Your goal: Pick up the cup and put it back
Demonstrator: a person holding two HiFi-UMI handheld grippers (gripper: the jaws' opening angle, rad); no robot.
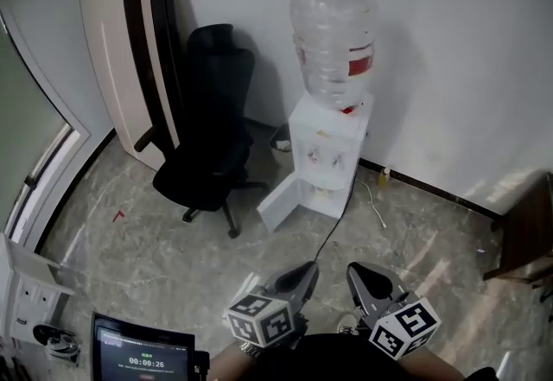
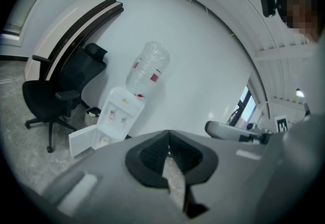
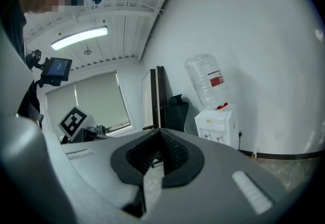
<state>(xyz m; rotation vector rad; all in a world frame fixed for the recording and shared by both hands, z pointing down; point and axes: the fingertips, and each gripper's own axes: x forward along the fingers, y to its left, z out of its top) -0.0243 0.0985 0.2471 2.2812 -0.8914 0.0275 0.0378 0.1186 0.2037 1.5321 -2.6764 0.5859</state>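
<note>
A white water dispenser (image 1: 327, 146) with a clear bottle (image 1: 333, 47) on top stands against the far wall, its lower cabinet door (image 1: 283, 202) swung open. In the left gripper view a small pale cup-like object (image 2: 104, 141) sits inside that open cabinet of the dispenser (image 2: 119, 116); I cannot make it out in the head view. My left gripper (image 1: 307, 269) and right gripper (image 1: 356, 270) are held side by side low in the head view, well short of the dispenser. The left gripper (image 2: 169, 134) and right gripper (image 3: 160, 134) are both shut and empty, their tips meeting.
A black office chair (image 1: 212, 137) stands left of the dispenser, with long boards (image 1: 130, 51) leaning on the wall behind it. A black cable (image 1: 333, 228) runs across the marble floor. Dark wooden furniture (image 1: 527, 232) is at the right, and a small timer screen (image 1: 143, 358) at the lower left.
</note>
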